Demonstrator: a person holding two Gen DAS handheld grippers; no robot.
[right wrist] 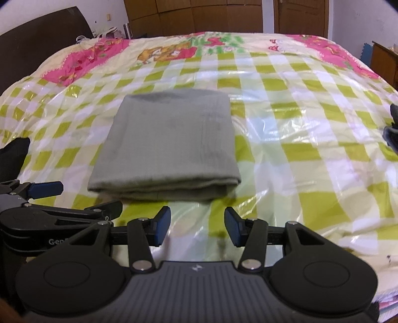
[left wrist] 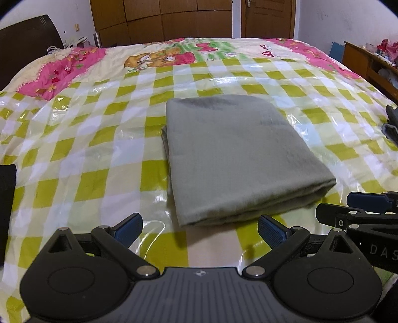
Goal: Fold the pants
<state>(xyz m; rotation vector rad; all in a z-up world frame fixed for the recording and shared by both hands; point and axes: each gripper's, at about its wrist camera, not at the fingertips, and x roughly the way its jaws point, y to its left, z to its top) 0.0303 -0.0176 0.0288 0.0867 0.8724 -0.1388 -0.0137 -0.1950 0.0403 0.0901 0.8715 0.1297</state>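
Observation:
Grey-green pants [left wrist: 236, 159] lie folded into a thick flat rectangle on the bed, seen also in the right wrist view as the same pants [right wrist: 169, 146]. My left gripper [left wrist: 199, 229] hangs open just in front of the pants' near fold, nothing between its blue pads. My right gripper [right wrist: 197, 227] is open too, short of the near right corner of the pants, its pads apart and empty. Each gripper shows at the edge of the other's view: the right gripper [left wrist: 368, 206] and the left gripper [right wrist: 49, 196].
The bed [left wrist: 87, 149] has a green and white checked cover under shiny clear plastic. Dark clothing [left wrist: 393, 124] lies at the right edge, a black item [left wrist: 6, 198] at the left. A dark headboard [right wrist: 37, 39], wooden wardrobe [left wrist: 161, 20] and side cabinet [left wrist: 368, 64] surround the bed.

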